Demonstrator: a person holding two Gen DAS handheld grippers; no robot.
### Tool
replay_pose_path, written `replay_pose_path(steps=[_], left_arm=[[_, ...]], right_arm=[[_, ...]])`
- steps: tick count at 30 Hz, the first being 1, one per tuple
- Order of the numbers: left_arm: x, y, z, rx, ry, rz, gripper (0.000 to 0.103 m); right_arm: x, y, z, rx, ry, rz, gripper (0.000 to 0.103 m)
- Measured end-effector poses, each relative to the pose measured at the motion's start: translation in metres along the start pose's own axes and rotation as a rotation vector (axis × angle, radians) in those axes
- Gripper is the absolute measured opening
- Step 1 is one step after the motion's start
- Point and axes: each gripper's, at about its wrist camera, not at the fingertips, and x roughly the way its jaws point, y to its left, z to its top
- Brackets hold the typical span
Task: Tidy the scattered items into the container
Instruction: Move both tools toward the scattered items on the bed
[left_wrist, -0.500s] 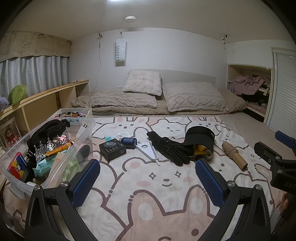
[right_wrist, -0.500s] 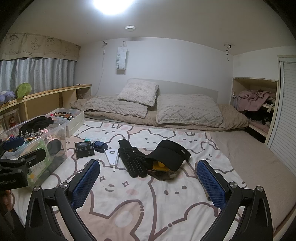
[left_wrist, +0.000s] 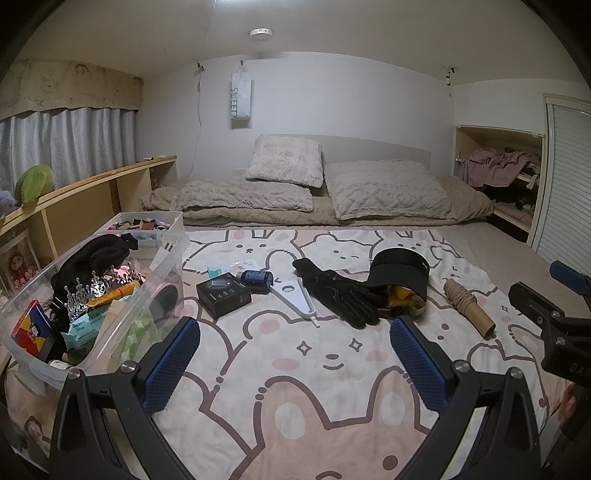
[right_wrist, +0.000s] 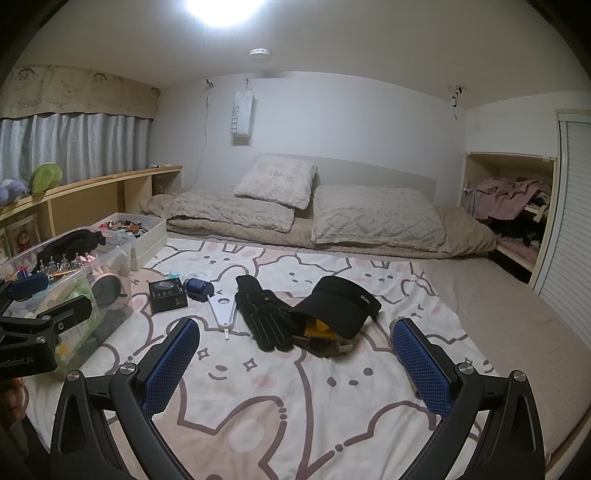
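Note:
On the bunny-print blanket lie a black box, a dark blue bottle, a white flat tool, a black glove, a black visor cap over a yellow item, and a cardboard roll. A clear plastic bin with several items stands at the left. My left gripper is open, empty, beside the bin. My right gripper is open, empty, short of the glove and cap.
A white tray of small items sits behind the bin. Pillows and a folded quilt lie at the bed's far end. A wooden shelf runs along the left; a closet nook is at the right.

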Motion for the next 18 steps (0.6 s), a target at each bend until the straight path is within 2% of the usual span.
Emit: replay_pose_path(steps=[18], left_arm=[[0.033,0.006,-0.011,-0.016,0.071,-0.001,0.103]], right_arm=[[0.033,-0.002,-0.013,0.017,0.085,0.011,0.103]])
